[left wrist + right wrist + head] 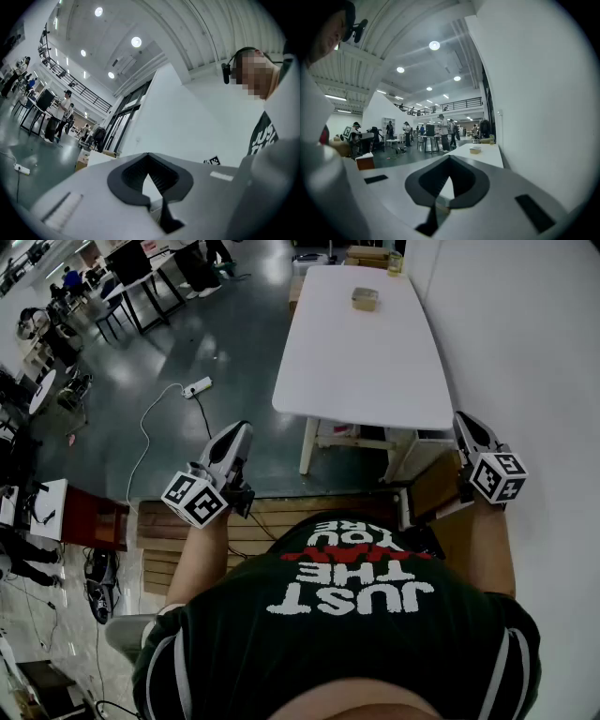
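**Both tongs closed and empty, short of the tabletop**

The left tongs (244, 427) hover off the near left corner of the tabletop (366, 371), over the floor. The left gripper view shows their tips meeting with nothing between them. The right tongs (460, 418) are at the tabletop's near right corner, close to the wall, likewise pinched together and empty.

The nearest loose thing is a small tan box (365, 299) on the far half of the tabletop, well apart from both tongs. A jar (395, 262) stands beyond it at the far edge. The box looks light and stiff-sided, so it probably won't sag or slip much. Its two opposite upright sides seem the best place to grip. A power strip (197, 387) lies on the floor left of the tabletop.
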Demonstrator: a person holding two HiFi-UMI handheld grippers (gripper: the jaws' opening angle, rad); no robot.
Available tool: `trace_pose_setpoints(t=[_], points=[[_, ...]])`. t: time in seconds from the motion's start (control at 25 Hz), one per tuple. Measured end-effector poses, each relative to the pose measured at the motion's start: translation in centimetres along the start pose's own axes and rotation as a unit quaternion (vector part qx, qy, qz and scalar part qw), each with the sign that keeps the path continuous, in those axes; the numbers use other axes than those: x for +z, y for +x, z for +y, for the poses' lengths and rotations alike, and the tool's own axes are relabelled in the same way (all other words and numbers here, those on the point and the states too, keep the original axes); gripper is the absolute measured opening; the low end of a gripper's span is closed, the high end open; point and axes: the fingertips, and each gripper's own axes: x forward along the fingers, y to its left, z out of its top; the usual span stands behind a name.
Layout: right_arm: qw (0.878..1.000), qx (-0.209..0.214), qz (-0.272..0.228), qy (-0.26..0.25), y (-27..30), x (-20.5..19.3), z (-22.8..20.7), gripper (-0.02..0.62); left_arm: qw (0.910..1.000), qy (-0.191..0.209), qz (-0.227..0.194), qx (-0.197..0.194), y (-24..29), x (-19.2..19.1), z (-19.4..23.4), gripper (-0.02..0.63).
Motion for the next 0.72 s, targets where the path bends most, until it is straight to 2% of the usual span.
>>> trace_pose_setpoints(t=[0.72], points=[[1.000,0.016,-0.004,0.015,-0.1,-0.3,-4.0,0.006,0.9999,-0.001,0.013,-0.005,5.2,-1.6,-2.4,0.002]])
